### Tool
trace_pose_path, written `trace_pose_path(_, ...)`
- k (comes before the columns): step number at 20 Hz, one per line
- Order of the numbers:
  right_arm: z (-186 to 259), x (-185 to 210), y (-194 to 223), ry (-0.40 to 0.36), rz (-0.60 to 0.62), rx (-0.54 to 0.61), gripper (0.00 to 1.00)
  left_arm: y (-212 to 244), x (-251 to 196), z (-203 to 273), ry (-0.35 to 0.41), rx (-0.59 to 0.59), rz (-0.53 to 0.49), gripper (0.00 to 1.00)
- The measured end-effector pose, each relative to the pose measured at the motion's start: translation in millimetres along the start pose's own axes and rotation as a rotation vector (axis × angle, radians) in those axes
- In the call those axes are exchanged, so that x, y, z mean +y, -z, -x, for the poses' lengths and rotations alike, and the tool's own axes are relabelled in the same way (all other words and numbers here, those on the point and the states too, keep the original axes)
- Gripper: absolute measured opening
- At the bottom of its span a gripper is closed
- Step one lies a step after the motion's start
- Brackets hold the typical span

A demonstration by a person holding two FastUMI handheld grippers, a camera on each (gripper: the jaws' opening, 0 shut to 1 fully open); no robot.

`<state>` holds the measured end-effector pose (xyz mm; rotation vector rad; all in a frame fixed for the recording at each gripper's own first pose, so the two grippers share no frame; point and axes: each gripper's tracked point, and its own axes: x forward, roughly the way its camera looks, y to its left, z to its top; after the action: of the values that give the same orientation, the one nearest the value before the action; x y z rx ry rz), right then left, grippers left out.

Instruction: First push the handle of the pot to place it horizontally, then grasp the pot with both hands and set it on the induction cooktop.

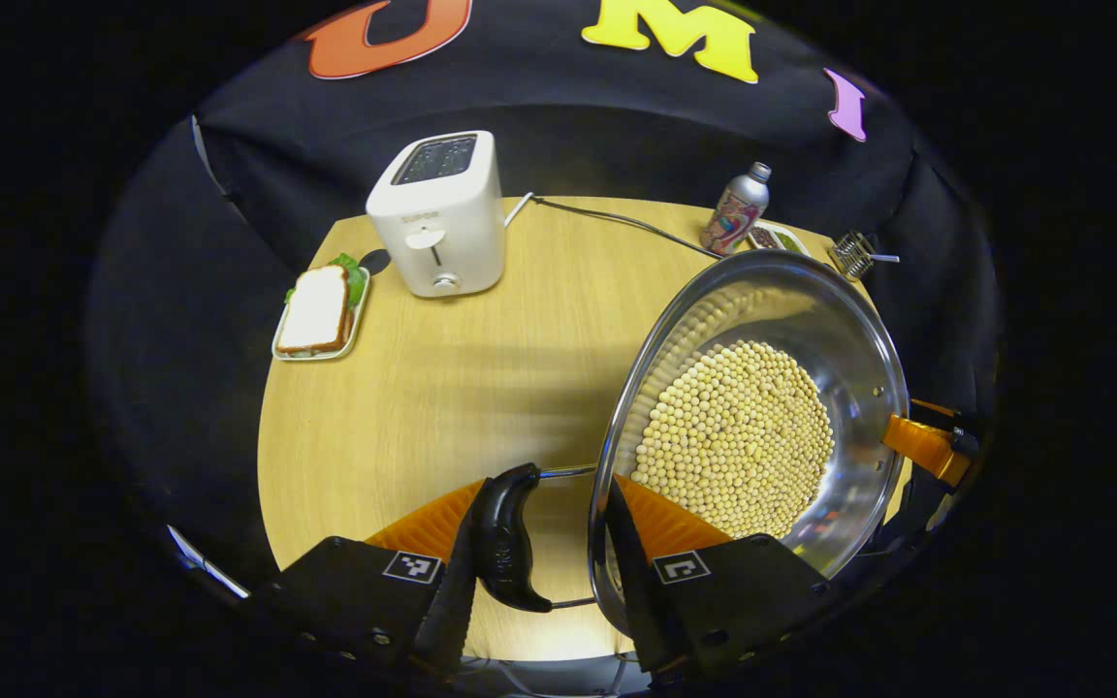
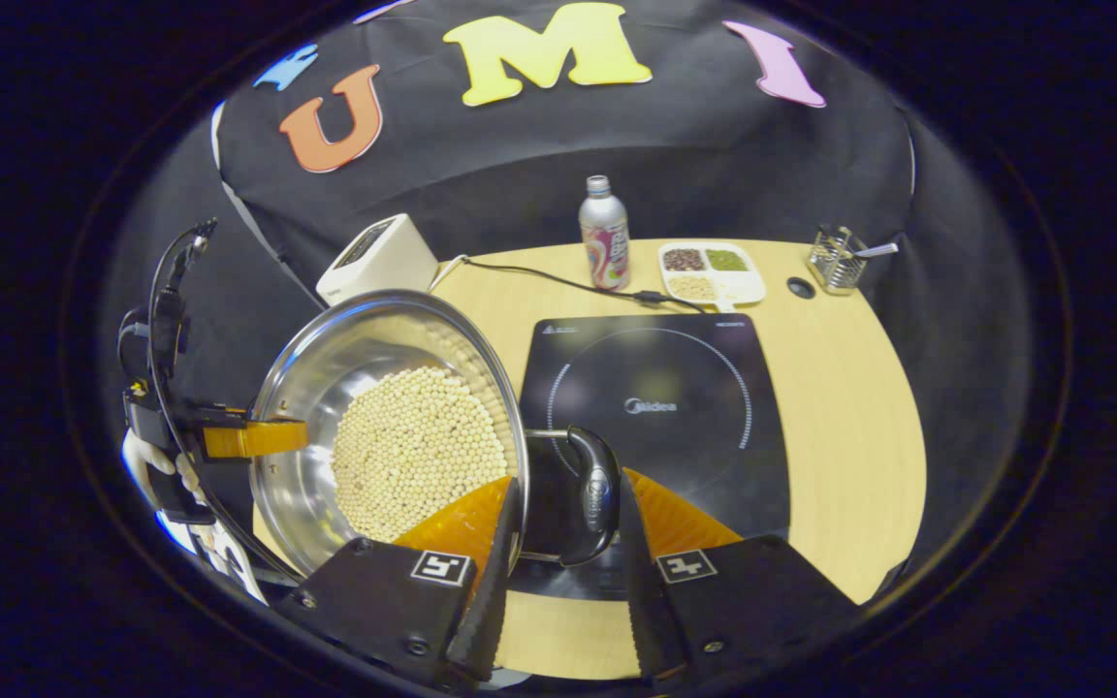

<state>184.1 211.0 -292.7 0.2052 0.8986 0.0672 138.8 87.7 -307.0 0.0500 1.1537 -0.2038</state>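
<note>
Surface: pale wood-grain table (image 1: 442,388), smooth and matte, with black cloth draped behind it.
Pot: round, shiny steel pot (image 1: 849,339), thin rolled rim, mirror-like inner wall; it is tilted and sits between the two grippers, beside the induction cooktop (image 2: 655,407) with its near edge over the cooktop's left side in the right gripper view.
Contents: small round cream-coloured beans (image 1: 738,436) heaped in the pot's bottom and reflected on its wall.
Pot handles: dark, curved, glossy plastic handle (image 1: 508,543) on a thin wire bracket on the left gripper's side; a matching handle (image 2: 595,494) on the right gripper's side.
Left gripper: left gripper (image 1: 541,567) clenched across the pot's edge, one finger against the dark handle, the other inside the rim; ridged pads.
Right gripper: right gripper (image 2: 566,562) grasping likewise, one finger inside the rim over the beans, the other pressed on the handle's outer side.
Cooktop: flat square black glass, thin white ring printed on it, logo reads "Midea" at centre.
Toaster: white boxy plastic toaster (image 1: 439,215) with rounded corners, a slider and a knob.
Sandwich: white-bread sandwich (image 1: 314,310) with lettuce on a pale rectangular plate.
Bottle: brushed-metal bottle (image 2: 604,235) with a colourful wrap, writing too small to read.
Tray: white divided tray (image 2: 711,271) holding brown, green and tan grains.
Holder: wire-mesh basket (image 2: 835,260) with a metal utensil in it.
</note>
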Motion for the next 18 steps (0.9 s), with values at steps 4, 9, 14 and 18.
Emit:
trace_pose_path(4, -2, 7, 5, 0.05, -0.031, -0.025, 0.53, 0, -47, -9, 0.032, -0.01, -0.037, 0.64)
trace_pose_path(9, 1, 13, 6, 0.098, -0.045, -0.044, 0.55, -6, -106, -24, 0.067, 0.005, -0.051, 0.64)
trace_pose_path(14, -7, 19, 3, 0.119, -0.053, -0.03, 0.53, -14, -152, -48, 0.077, 0.021, -0.059, 0.64)
trace_pose_path(18, -15, 20, 3, 0.12, -0.042, -0.017, 0.53, -23, -171, -63, 0.067, 0.035, -0.05, 0.64)
